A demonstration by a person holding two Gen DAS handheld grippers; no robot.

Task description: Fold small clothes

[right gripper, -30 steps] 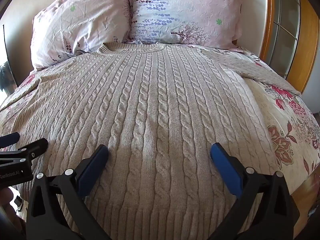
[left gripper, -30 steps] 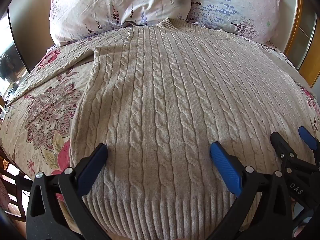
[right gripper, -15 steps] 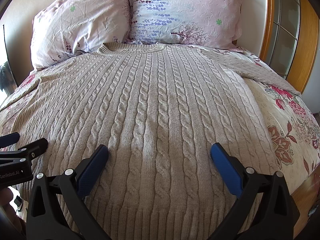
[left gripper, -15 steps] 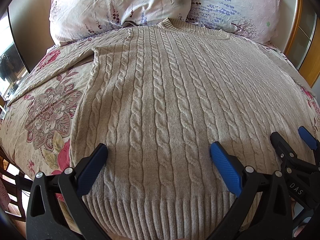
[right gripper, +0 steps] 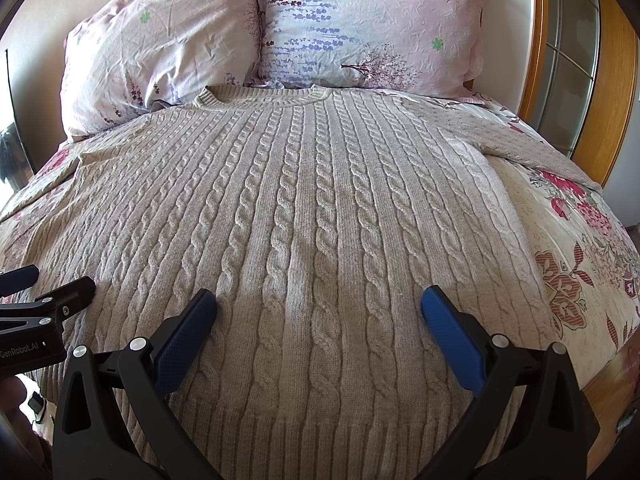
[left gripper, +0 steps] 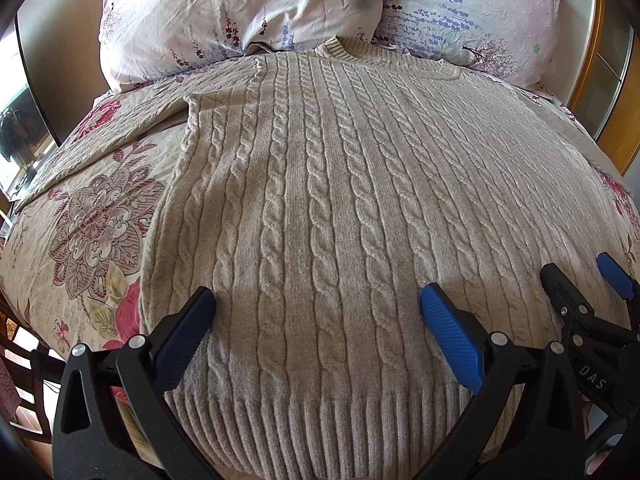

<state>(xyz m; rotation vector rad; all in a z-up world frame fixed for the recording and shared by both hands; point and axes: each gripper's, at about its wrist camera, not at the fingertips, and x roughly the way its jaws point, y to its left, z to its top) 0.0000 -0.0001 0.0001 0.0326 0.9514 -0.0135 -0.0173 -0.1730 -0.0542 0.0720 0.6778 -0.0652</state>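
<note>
Left claw [left gripper: 316, 312] and right claw [right gripper: 318, 308] both spread wide, poised over the ribbed hem of a beige cable-knit sweater [right gripper: 304, 216] laid flat on the floral bedspread [right gripper: 576, 248], neckline toward two pillows [right gripper: 360, 28] beyond.

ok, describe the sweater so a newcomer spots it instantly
Start at the bed with its floral cover and two pink pillows at the head. Spread flat across the middle, collar toward the pillows, lies the sweater: the only plain beige cable-knit piece among printed fabrics.
</note>
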